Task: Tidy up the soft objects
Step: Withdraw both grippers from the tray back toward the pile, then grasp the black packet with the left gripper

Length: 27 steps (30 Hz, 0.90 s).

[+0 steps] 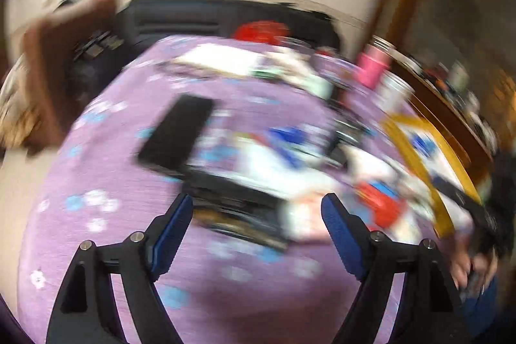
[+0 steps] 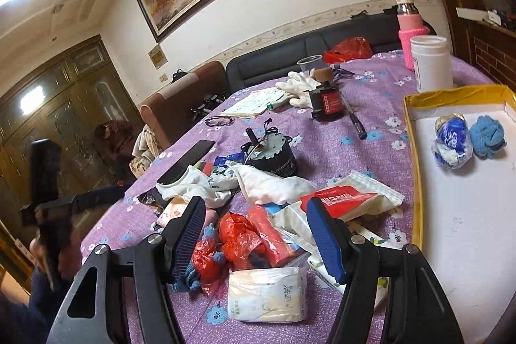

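My right gripper (image 2: 254,218) is open and empty above a heap of soft things on the purple flowered tablecloth (image 2: 325,144): a red plastic bag (image 2: 238,237), a white tissue pack (image 2: 267,292), white socks (image 2: 271,182) and a red-and-white wipes pack (image 2: 348,199). A gold-rimmed white tray (image 2: 464,215) at the right holds a blue-and-white bundle (image 2: 451,141) and a blue knitted ball (image 2: 487,136). My left gripper (image 1: 256,211) is open and empty over the same heap; its view is badly motion-blurred. The left gripper also shows in the right wrist view (image 2: 48,202), off the table's left edge.
A black phone (image 2: 187,162), a small motor (image 2: 274,155), a pen (image 2: 356,121), glasses (image 2: 219,120), a notebook (image 2: 254,102), white gloves (image 2: 298,86), a black-red box (image 2: 327,102), a white jar (image 2: 432,63) and a pink bottle (image 2: 411,34) stand on the table. A dark sofa (image 2: 277,57) lies behind.
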Tool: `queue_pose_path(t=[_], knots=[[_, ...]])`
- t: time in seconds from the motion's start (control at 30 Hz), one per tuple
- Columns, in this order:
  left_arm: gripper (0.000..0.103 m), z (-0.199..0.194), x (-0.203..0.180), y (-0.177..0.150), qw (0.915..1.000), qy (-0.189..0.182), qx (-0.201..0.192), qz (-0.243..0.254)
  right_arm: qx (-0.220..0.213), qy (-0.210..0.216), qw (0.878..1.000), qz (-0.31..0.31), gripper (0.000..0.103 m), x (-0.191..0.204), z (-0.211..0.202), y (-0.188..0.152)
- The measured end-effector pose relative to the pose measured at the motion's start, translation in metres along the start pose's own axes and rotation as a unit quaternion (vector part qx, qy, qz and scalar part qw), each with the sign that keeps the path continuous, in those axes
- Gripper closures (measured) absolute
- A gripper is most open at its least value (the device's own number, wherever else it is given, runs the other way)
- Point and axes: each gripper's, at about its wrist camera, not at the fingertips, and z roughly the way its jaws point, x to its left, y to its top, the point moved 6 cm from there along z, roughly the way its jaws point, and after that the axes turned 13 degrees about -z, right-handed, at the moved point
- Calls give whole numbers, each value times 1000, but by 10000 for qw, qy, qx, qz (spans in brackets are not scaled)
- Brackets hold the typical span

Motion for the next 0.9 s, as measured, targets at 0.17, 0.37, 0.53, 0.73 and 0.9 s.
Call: queue_pose_path(t=[0.17,0.37,0.53,0.73,0.9], knots=[[22,40,59,34,9907,60,428,-1289,-16,-51,9999,130,29,-6,-2,0],[28,75,58,17,9842,66,1007,-1456,5,-151,9999,73,29,-6,-1,-1],[30,44,10,-23,9878,-767,1173,-674,-6,-117,9999,101,28,-6,-2,-1],[24,-33,-39,-75,9799,-1462,963,954,-23,-62,9999,159,26,-6,-3,-2],[11,-27,-32,-62,9863,-1022,878,954,-56,12,9998,211,25,-7,-4,-2]])
